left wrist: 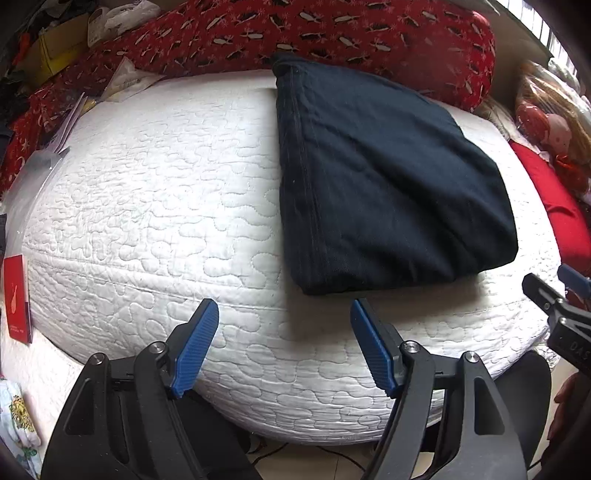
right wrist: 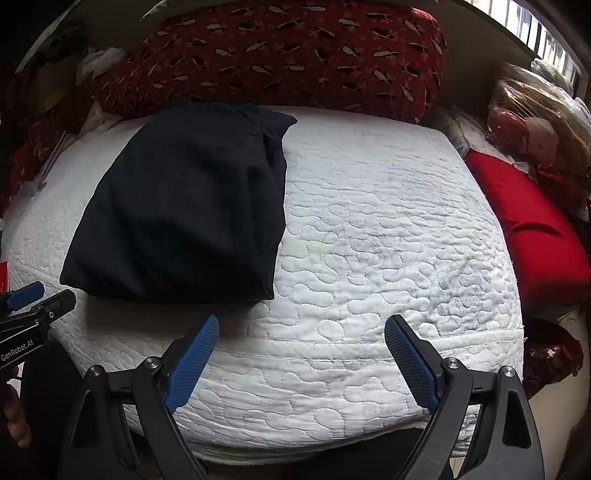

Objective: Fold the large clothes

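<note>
A dark navy garment (left wrist: 384, 177) lies folded into a compact rectangle on the white quilted mattress (left wrist: 155, 206). In the right wrist view the garment (right wrist: 184, 206) lies left of centre on the mattress (right wrist: 388, 236). My left gripper (left wrist: 284, 314) is open and empty, hovering over the mattress's near edge just in front of the garment's near left corner. My right gripper (right wrist: 301, 328) is open and empty, over the near edge to the right of the garment's near right corner. Each gripper shows at the edge of the other's view: the right gripper (left wrist: 557, 291) and the left gripper (right wrist: 33, 299).
A red patterned pillow (left wrist: 295, 33) lies along the far side, touching the garment's far end. A red cushion (right wrist: 532, 229) and bagged items (right wrist: 535, 125) sit at the right. Papers, a red booklet (left wrist: 16, 299) and clutter lie at the left.
</note>
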Tool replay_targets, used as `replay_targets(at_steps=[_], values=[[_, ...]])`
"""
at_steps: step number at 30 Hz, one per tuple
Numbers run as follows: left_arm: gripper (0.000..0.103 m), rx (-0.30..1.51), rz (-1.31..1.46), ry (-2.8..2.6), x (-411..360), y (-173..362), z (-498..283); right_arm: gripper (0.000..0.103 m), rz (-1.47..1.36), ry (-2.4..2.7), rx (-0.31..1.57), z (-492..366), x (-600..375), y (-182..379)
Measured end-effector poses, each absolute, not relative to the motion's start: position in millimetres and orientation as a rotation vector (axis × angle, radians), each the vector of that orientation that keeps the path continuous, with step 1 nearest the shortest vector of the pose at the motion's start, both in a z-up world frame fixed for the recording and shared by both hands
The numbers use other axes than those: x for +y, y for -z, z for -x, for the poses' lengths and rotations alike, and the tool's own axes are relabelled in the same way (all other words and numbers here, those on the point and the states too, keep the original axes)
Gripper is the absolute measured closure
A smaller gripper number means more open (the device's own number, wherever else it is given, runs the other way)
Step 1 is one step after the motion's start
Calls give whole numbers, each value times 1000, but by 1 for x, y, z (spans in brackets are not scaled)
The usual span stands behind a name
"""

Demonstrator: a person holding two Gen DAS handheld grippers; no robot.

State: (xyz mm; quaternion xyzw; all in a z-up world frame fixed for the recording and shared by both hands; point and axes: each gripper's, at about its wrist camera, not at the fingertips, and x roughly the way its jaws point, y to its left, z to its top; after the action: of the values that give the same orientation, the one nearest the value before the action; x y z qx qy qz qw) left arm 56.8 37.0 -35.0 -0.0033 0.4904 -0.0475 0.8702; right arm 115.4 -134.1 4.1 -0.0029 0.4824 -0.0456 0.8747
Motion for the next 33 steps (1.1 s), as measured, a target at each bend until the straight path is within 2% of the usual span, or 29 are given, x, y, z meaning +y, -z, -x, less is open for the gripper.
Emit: replay_targets(at_steps=[3,5,33], values=[[29,1004,-4,93,34,31,-57,7,-4,90,994,-116,-136,-9],[29,987,-18,91,31,29,-55,1,-7,92,980,-116,-139,-13],[29,964,-93,27,16,19,-47,1,-37,144,906,-102,-163,-28]])
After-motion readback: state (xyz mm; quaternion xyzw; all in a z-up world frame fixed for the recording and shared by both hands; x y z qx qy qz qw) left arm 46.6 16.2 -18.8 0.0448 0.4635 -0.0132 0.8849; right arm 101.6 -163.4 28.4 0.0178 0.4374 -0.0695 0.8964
